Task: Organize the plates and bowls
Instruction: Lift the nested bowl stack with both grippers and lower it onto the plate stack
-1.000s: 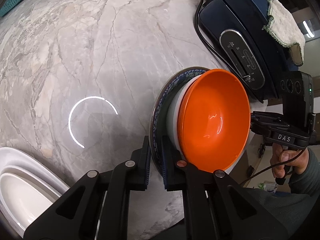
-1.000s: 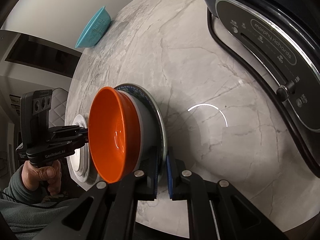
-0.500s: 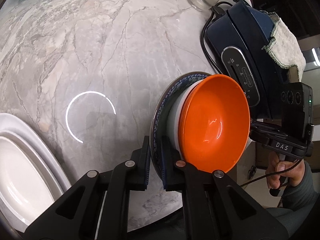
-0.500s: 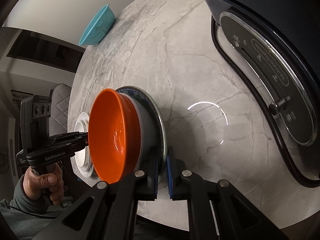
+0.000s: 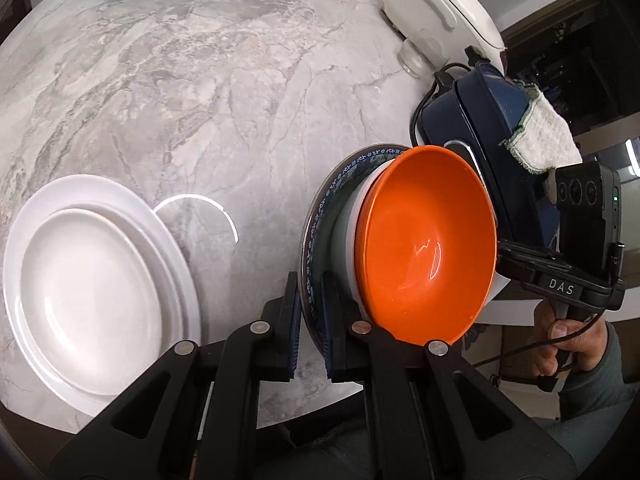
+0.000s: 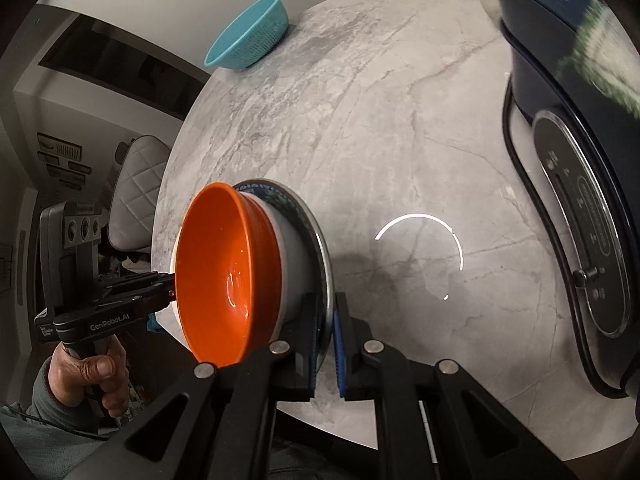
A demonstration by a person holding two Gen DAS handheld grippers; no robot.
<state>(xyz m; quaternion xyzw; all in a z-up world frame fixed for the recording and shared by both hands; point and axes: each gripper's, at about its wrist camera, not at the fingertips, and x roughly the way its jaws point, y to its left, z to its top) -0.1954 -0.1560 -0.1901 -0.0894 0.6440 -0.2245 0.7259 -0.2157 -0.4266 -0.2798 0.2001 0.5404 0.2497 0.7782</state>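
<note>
A blue-patterned plate (image 5: 320,216) carries a white bowl (image 5: 344,232) with an orange bowl (image 5: 424,248) nested in it. My left gripper (image 5: 310,332) is shut on the plate's near rim. My right gripper (image 6: 326,348) is shut on the opposite rim (image 6: 326,256); the orange bowl (image 6: 224,272) shows there too. The stack is held above the marble table (image 5: 180,80). Two stacked white plates (image 5: 92,284) lie at the left table edge.
A dark blue appliance (image 5: 480,128) with a cloth on top and a black cord stands at the right; it also shows in the right wrist view (image 6: 580,200). A white cooker (image 5: 440,4) and a teal basket (image 6: 252,36) stand at the far edge.
Both grippers have carried the plate and bowls up and toward the left. The white plates have come fully into the left wrist view. The blue appliance has receded.
</note>
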